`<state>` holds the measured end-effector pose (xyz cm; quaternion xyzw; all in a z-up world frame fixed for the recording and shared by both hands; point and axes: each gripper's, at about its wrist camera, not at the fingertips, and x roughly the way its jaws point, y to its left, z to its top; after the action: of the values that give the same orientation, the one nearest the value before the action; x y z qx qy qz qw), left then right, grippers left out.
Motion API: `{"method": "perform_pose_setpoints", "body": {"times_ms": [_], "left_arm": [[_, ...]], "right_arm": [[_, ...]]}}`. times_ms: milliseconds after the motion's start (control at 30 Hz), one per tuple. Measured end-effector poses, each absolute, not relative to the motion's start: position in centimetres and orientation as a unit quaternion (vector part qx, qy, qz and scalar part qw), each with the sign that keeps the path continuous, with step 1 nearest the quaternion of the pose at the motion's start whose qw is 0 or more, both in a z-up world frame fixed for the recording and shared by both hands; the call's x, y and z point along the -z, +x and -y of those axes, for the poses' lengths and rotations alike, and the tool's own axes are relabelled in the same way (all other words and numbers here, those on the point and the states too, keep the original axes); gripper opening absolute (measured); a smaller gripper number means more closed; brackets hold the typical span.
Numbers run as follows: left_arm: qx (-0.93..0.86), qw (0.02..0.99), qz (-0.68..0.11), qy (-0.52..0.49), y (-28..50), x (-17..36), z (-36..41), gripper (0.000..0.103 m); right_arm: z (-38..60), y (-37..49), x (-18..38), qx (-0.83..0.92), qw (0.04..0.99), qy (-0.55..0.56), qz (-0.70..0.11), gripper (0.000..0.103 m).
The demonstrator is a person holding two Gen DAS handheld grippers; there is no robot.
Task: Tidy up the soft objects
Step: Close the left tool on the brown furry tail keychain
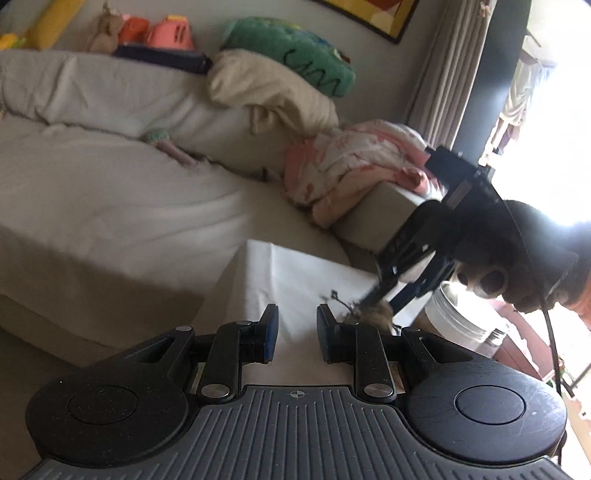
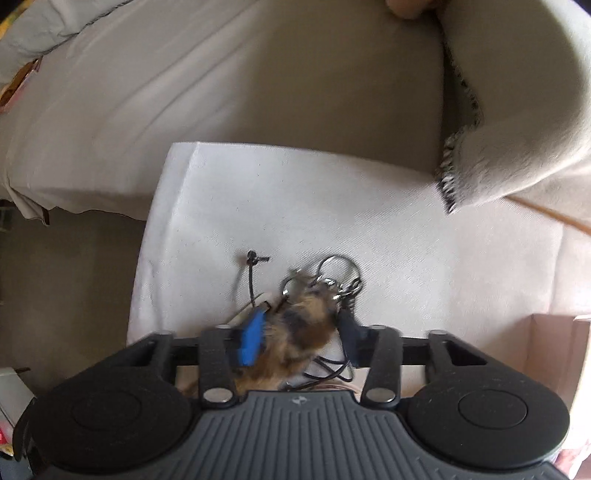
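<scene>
A brown furry keychain toy (image 2: 299,332) with metal rings (image 2: 334,271) and a black cord lies on a white cloth-covered stool (image 2: 295,199). My right gripper (image 2: 301,334) is shut on the furry toy, its blue pads pressing both sides. In the left wrist view the right gripper (image 1: 373,301) comes down from the right onto the furry toy (image 1: 376,315). My left gripper (image 1: 297,332) is open and empty, hovering over the stool's white top (image 1: 288,280), just left of the toy.
A grey sofa (image 1: 110,206) fills the left. On its back sit a green plush (image 1: 291,51), a cream pillow (image 1: 269,88), pink toys (image 1: 170,35) and a yellow bolster (image 1: 51,22). A pink-white blanket (image 1: 351,162) lies on the armrest. A metal bin (image 1: 461,317) stands right.
</scene>
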<state>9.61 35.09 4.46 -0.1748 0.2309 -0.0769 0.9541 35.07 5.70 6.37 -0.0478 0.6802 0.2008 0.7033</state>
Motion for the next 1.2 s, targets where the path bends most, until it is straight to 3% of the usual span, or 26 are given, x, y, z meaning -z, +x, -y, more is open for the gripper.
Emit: {"method": "perform_pose_setpoints", "body": {"times_ms": [33,100,300,500,567,667,733,767,1033,1200], "left_arm": [[0.074,0.956,-0.225,-0.170,9.4,-4.4,-35.1,0.025],[0.074,0.959,-0.217,-0.170,9.3,-4.5,-35.3,0.025],[0.076,0.954,-0.210,-0.198,9.2,-4.5,-36.0,0.025],[0.067,0.952,-0.198,-0.223,8.7,-5.0,-36.2,0.025],[0.063,0.949,-0.216,-0.222,8.8,-4.9,-36.1,0.025],[0.056,0.942,-0.253,-0.212,8.7,-4.4,-35.4,0.025],[0.052,0.935,-0.277,-0.217,8.7,-4.0,-35.0,0.025],[0.053,0.929,-0.288,-0.226,8.8,-3.7,-34.8,0.025],[0.057,0.906,-0.335,-0.254,11.2,-2.8,-31.2,0.025],[0.026,0.933,-0.341,-0.116,11.4,-3.1,-26.1,0.026]], "right_arm": [[-5.9,34.8,-6.6,-0.207,0.705,-0.049,-0.676,0.013],[-6.3,34.0,-8.4,-0.239,0.722,-0.048,-0.648,0.009],[-7.2,28.6,-15.5,-0.376,0.725,-0.036,-0.576,0.007],[-6.8,23.5,-15.0,-0.411,0.690,-0.086,-0.589,0.008],[-5.9,21.7,-14.6,-0.417,0.689,-0.119,-0.580,0.011],[-3.4,18.6,-15.7,-0.440,0.717,-0.167,-0.513,0.025],[-1.7,16.3,-16.7,-0.450,0.742,-0.194,-0.457,0.054],[-1.1,15.1,-16.9,-0.451,0.750,-0.202,-0.439,0.059],[2.9,9.4,-13.6,-0.406,0.788,-0.251,-0.389,0.061],[3.9,6.8,-8.8,-0.386,0.803,-0.246,-0.381,0.061]]}}
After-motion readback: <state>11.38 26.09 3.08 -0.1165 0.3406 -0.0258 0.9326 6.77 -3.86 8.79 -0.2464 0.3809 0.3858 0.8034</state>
